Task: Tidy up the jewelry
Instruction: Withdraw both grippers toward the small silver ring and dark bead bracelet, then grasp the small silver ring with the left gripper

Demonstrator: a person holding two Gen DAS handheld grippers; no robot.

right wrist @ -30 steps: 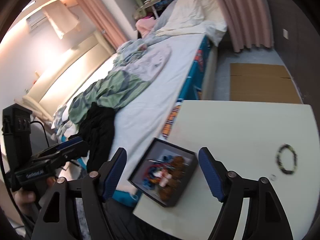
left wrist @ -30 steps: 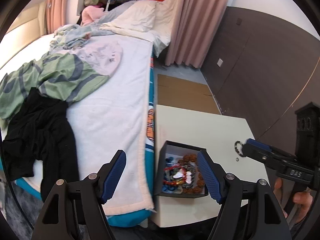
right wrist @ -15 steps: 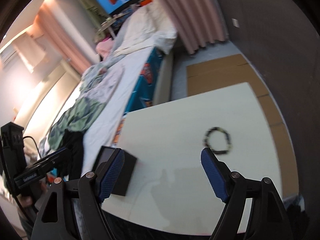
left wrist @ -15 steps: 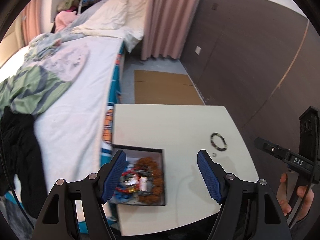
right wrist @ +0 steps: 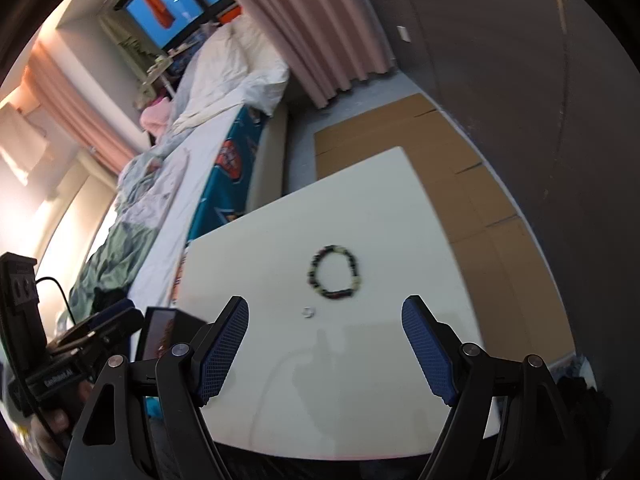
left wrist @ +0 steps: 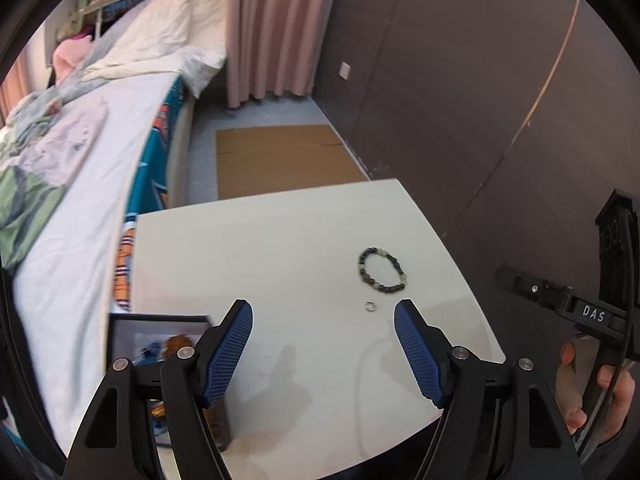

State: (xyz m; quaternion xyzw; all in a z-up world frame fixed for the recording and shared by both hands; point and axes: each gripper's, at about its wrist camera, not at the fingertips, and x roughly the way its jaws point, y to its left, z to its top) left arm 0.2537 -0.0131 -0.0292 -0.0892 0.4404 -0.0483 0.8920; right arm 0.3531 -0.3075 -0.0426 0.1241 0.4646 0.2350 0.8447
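Both pairs of fingers stand released, blue pads wide apart with nothing between them. We note the left gripper (left wrist: 323, 356) and the right gripper (right wrist: 325, 354) both hovering over the near part of the white bench (left wrist: 256, 248).

We judge the coming move turns on the beaded bracelet (right wrist: 333, 272). It lies flat on the bench, ahead of the right fingers (right wrist: 428, 354) and close to their centre line. From the left gripper it sits ahead and off to the right, beyond the right-hand pad. The loop is near round, so no long axis governs the approach. We judge the right hand better lined up.

Count: 1 bracelet, 1 small ring (right wrist: 308, 311) just short of it and apart from it, 1 dark jewelry box (left wrist: 160, 344) at the bench's left edge beside the bed (left wrist: 80, 208), holding mixed pieces we cannot count.
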